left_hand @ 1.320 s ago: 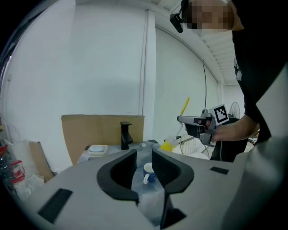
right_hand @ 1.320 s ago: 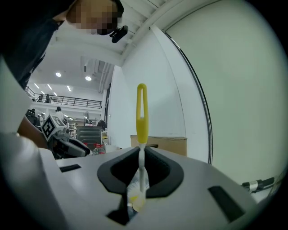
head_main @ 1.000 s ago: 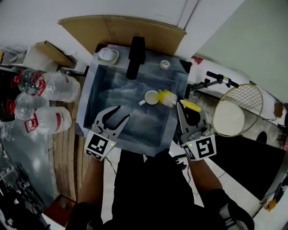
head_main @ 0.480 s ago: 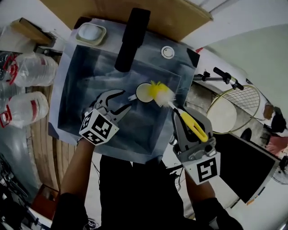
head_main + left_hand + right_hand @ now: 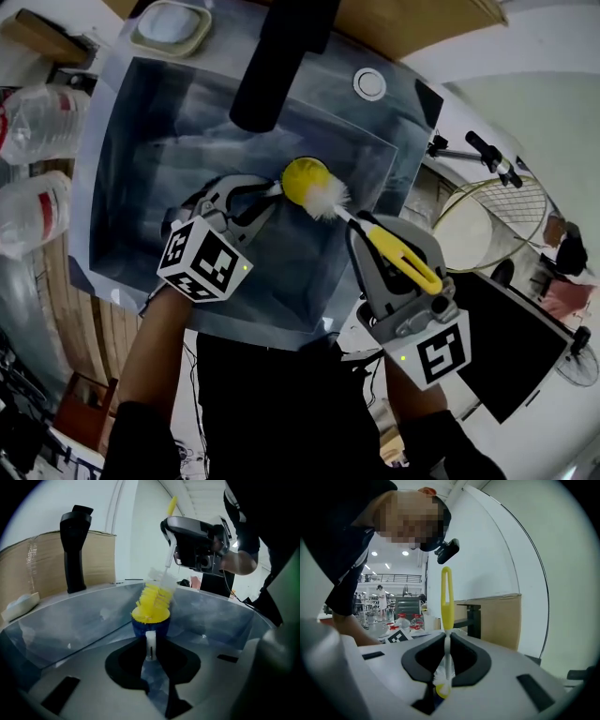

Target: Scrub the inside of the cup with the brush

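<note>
Brush [image 5: 404,259] head sits in the cup [image 5: 302,178] mouth, centre of frame, in the sink [image 5: 131,202].
Left gripper [image 5: 263,197] jaws have just been closing on the cup's white handle. Right gripper [image 5: 382,231] jaws clamp the brush stem. Best to brace the cup, then twist the bristles deep.

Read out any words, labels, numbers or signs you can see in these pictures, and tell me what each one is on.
No readable words or numbers anywhere.
Left marker cube and right marker cube: black-and-white square patterns only, not text.
Water bottles: labels too blurred to read.
Cup and brush: no print visible.
</note>
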### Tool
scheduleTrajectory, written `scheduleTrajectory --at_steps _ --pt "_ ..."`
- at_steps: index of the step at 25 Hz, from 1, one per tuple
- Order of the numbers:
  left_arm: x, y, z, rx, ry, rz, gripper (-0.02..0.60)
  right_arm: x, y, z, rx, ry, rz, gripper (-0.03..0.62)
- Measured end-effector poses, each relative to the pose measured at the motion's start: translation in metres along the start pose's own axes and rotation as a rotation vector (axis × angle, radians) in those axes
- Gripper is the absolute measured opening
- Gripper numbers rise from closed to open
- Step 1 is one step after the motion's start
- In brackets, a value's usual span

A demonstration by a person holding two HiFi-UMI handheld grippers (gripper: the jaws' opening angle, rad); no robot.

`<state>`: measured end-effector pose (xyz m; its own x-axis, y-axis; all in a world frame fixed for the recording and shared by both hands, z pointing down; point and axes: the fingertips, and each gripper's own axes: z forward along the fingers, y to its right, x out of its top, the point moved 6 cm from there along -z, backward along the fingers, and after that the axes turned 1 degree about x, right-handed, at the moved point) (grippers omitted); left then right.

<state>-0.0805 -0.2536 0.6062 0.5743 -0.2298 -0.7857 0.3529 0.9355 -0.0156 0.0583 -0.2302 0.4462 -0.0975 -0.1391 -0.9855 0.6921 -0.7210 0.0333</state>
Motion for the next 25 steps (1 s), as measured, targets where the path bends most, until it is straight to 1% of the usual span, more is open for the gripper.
scheduleTrajectory --at_steps 2,3,5,6,8,10,11,13,17,19,20,21,25 --pt "0.000 0.001 0.001 0.002 -0.006 0.015 0.077 -0.011 0.000 0.007 0.031 -0.028 0.051 0.043" --pt "0.000 0.001 0.001 0.004 -0.008 0.015 0.075 -0.019 0.001 0.013 0.055 -0.061 0.085 0.044" --pt "0.000 -0.001 0.002 0.012 -0.012 0.014 0.072 -0.037 0.000 0.029 0.097 -0.152 0.145 0.053" --pt "0.000 0.000 0.002 0.017 -0.015 0.017 0.071 -0.042 -0.002 0.038 0.109 -0.195 0.157 0.057" --pt "0.001 0.000 0.002 0.023 -0.016 0.021 0.071 -0.048 -0.006 0.049 0.126 -0.274 0.128 0.056" --pt "0.000 -0.001 0.002 0.025 -0.010 0.022 0.071 -0.051 -0.007 0.053 0.135 -0.318 0.112 0.057" --pt "0.000 -0.001 0.001 0.026 -0.009 0.020 0.071 -0.050 -0.005 0.053 0.132 -0.314 0.113 0.056" --pt "-0.001 0.000 0.000 0.027 -0.011 0.018 0.071 -0.037 0.000 0.048 0.110 -0.260 0.098 0.051" --pt "0.000 0.003 0.001 0.024 -0.014 0.017 0.071 0.010 0.007 0.029 0.068 -0.057 0.020 0.044" --pt "-0.001 0.003 0.001 0.022 -0.014 0.015 0.071 0.018 0.008 0.027 0.062 0.021 0.035 0.043" --pt "-0.001 0.002 0.001 0.020 -0.014 0.014 0.071 0.014 0.009 0.029 0.060 0.033 0.059 0.044" --pt "-0.002 0.001 0.000 0.020 -0.014 0.015 0.071 0.005 0.009 0.034 0.057 0.023 0.078 0.044" --pt "-0.003 -0.001 -0.001 0.025 -0.012 0.019 0.071 -0.042 0.008 0.055 0.045 -0.118 0.110 0.044"
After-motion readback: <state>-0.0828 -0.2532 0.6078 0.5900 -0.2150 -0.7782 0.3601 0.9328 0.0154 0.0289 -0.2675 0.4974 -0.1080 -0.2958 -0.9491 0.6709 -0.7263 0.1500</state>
